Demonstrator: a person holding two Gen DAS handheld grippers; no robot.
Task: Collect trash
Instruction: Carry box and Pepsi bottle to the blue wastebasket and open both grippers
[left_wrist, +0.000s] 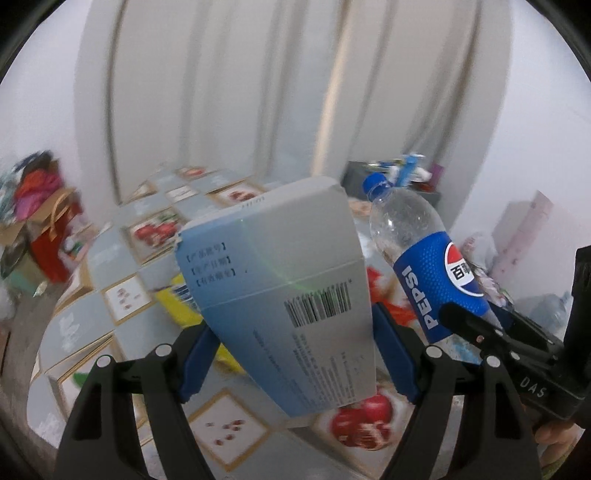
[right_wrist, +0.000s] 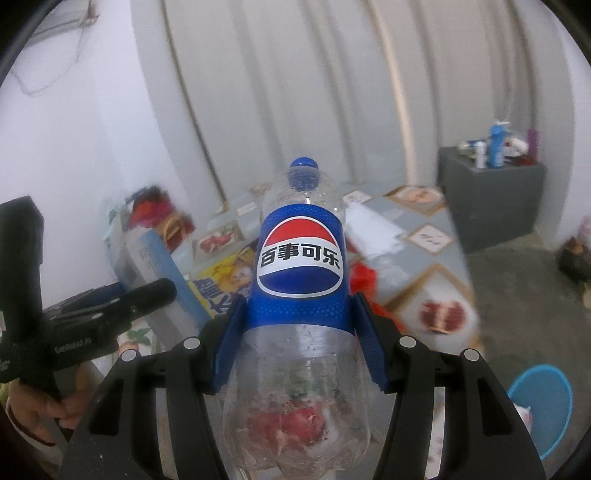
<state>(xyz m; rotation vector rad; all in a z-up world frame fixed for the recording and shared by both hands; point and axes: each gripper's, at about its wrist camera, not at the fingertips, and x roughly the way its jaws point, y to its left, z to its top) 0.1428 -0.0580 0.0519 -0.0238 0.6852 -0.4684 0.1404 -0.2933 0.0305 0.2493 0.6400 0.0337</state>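
White wall panels back a tabletop covered in a pomegranate-print cloth. Left gripper fingers clamp a pale blue carton; right gripper fingers clamp an empty Pepsi bottle — both held clear above the cloth. Keep both grips firm and carry them toward the blue bin at four o'clock in the right view — likely the drop-off.
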